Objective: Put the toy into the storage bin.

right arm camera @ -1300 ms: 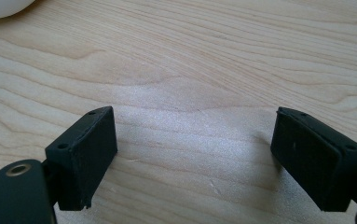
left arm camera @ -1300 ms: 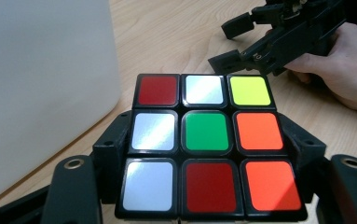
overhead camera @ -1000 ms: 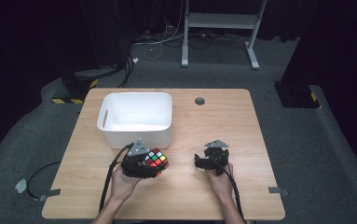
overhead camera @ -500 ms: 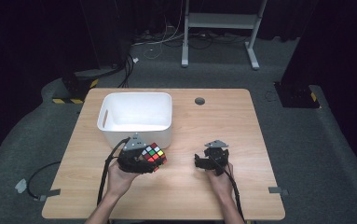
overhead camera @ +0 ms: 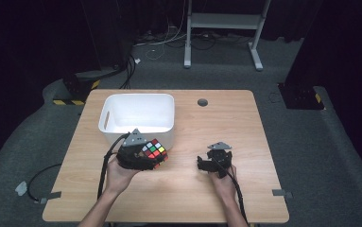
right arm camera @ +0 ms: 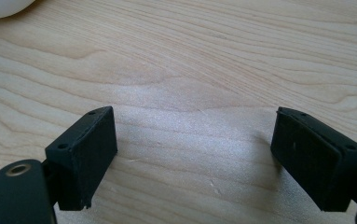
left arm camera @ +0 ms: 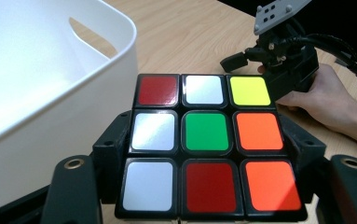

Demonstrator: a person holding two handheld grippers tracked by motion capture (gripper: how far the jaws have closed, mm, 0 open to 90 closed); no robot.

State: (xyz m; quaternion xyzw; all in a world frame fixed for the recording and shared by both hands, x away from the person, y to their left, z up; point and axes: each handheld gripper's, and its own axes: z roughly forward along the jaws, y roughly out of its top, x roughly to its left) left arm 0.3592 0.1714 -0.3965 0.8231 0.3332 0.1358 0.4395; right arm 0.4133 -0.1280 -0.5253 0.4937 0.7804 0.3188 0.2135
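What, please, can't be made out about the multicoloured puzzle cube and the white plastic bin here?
- Multicoloured puzzle cube: left gripper view, side faces covered by the left gripper pads.
- White plastic bin: left gripper view, cut off by the frame edge.
- Bin floor: high view, near wall hides the front part.

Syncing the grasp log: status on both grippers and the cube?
Left gripper shut on puzzle cube, beside white bin. Right gripper open, empty, over table. Nothing between cube and bin.

White bin [overhead camera: 138, 113], multicoloured cube [overhead camera: 153, 151]
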